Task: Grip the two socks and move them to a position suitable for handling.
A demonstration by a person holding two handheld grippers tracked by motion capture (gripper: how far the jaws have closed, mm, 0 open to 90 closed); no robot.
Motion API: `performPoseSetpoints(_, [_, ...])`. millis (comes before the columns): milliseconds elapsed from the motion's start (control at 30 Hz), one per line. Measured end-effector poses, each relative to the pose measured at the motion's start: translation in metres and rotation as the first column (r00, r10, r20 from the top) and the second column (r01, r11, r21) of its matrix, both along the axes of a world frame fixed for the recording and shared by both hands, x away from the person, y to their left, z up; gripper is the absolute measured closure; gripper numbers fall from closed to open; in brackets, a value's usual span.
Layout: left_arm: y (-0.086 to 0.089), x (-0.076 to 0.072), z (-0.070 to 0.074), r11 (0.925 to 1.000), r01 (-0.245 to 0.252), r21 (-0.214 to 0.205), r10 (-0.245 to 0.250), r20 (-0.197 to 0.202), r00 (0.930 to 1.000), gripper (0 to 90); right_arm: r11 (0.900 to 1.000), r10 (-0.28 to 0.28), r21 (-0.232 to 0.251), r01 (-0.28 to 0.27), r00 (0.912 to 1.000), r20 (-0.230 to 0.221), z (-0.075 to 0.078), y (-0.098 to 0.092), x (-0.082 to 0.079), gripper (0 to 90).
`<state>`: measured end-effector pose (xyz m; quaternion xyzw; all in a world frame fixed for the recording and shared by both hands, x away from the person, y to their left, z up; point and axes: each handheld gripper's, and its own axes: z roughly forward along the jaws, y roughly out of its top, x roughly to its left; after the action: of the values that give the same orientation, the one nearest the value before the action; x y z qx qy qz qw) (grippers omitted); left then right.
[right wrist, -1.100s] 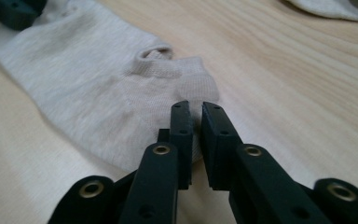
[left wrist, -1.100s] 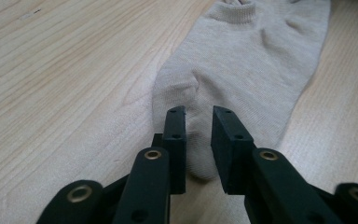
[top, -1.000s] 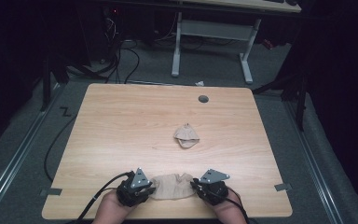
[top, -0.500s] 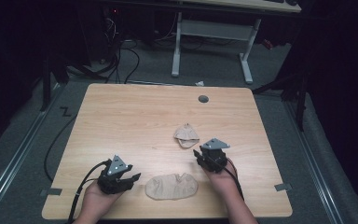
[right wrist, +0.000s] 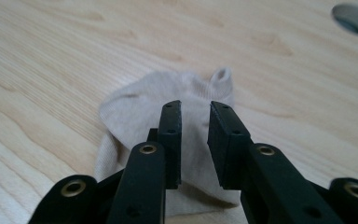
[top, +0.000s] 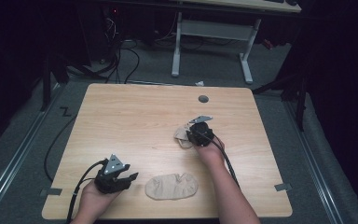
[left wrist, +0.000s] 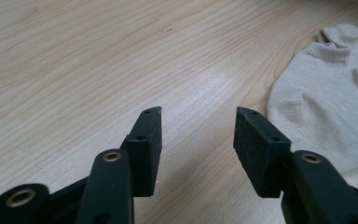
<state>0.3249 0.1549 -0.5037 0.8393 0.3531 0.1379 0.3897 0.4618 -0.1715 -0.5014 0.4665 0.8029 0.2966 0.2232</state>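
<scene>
1. My left gripper (top: 129,177) hovers low over the near-left part of the table (top: 135,116), jaws spread wide with bare wood between them; nothing held.
2. The flat beige sock (top: 171,186) lies just to the right of that gripper, near the front edge, and in the left gripper view it (left wrist: 326,98) sits off to the right of my jaws, apart from them.
3. My right gripper (top: 196,136) is out over the middle-right of the table, above the crumpled beige sock (top: 182,136).
4. In the right gripper view its jaws have just been closing; they stand narrow but parted, a gap showing between the pads, with the crumpled sock (right wrist: 135,107) beneath and beyond them. Whether the pads touch the cloth, I cannot tell.
5. The surface is pale wood with clear grain, and a round grey cable hole (top: 203,99) sits near the far edge.
6. Around it the room is dark: grey floor, black cables (top: 121,60) trailing at the far left, and a white desk frame (top: 212,32) behind the table.
</scene>
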Motion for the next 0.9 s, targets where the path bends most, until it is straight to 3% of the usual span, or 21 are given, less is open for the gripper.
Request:
performPoseSetpoints(67, [0.001, 0.000, 0.000, 1.0000, 0.000, 0.002, 0.000, 0.001, 1.0000, 52.1, 0.9992, 0.016, -0.035, -0.018, 0.9992, -0.036, -0.011, 0.002, -0.003, 75.6])
performPoseSetpoints(200, [0.000, 0.000, -0.001, 1.0000, 0.003, 0.005, -0.003, -0.007, 1.0000, 52.2, 0.9996, 0.024, -0.012, -0.025, 0.9992, -0.030, -0.017, 0.000, -0.017, 75.7])
performPoseSetpoints(667, [-0.013, -0.004, -0.004, 0.9984, 0.041, 0.039, -0.041, -0.006, 0.9992, 52.2, 0.9994, 0.026, 0.023, -0.026, 0.9997, -0.002, -0.021, -0.003, -0.102, 74.2])
performPoseSetpoints(900, [-0.015, -0.003, -0.004, 0.9983, 0.044, 0.039, -0.043, -0.005, 0.9990, 52.2, 0.9989, 0.037, 0.030, -0.037, 0.9993, 0.009, -0.019, -0.005, -0.108, 66.0])
